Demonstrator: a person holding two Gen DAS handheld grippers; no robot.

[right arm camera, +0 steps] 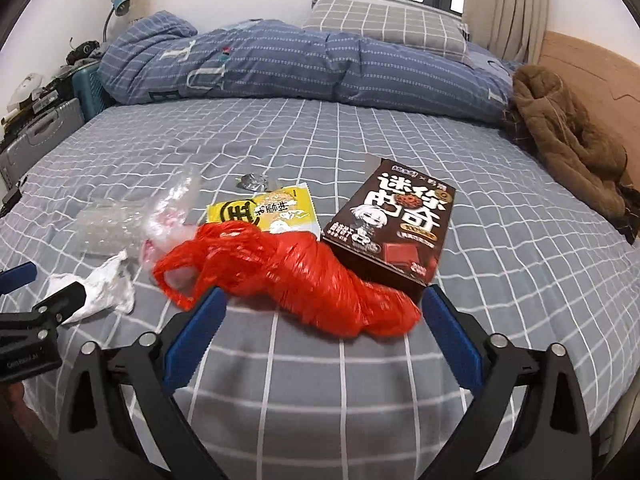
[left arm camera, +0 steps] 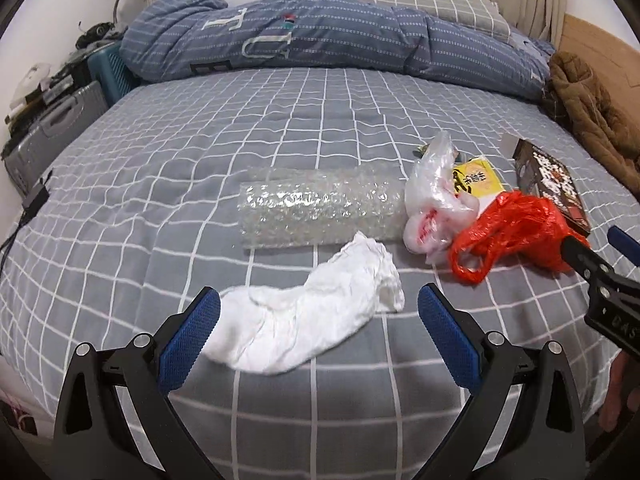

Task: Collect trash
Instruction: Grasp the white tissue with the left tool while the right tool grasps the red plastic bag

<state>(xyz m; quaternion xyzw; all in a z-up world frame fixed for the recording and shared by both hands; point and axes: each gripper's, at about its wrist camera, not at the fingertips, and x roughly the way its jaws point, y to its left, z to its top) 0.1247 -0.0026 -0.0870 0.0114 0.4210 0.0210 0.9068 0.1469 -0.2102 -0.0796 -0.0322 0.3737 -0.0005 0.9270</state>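
Observation:
Trash lies on a grey checked bed. A crumpled white tissue [left arm camera: 312,320] lies between the open jaws of my left gripper [left arm camera: 319,300]; it also shows in the right wrist view [right arm camera: 108,284]. A roll of bubble wrap [left arm camera: 320,208] lies behind it, next to a clear plastic bag [left arm camera: 432,188]. A red plastic bag [right arm camera: 288,276] lies just ahead of my open right gripper [right arm camera: 324,300]. Behind it lie a yellow snack wrapper [right arm camera: 264,212], a dark brown cookie box [right arm camera: 392,220] and a small foil scrap [right arm camera: 252,181]. Neither gripper touches anything.
A rolled blue quilt [right arm camera: 280,64] and a checked pillow [right arm camera: 384,24] lie at the far end of the bed. A brown coat [right arm camera: 568,132] lies at the right by the wooden headboard. A grey suitcase [left arm camera: 52,128] and clutter stand off the bed's left side.

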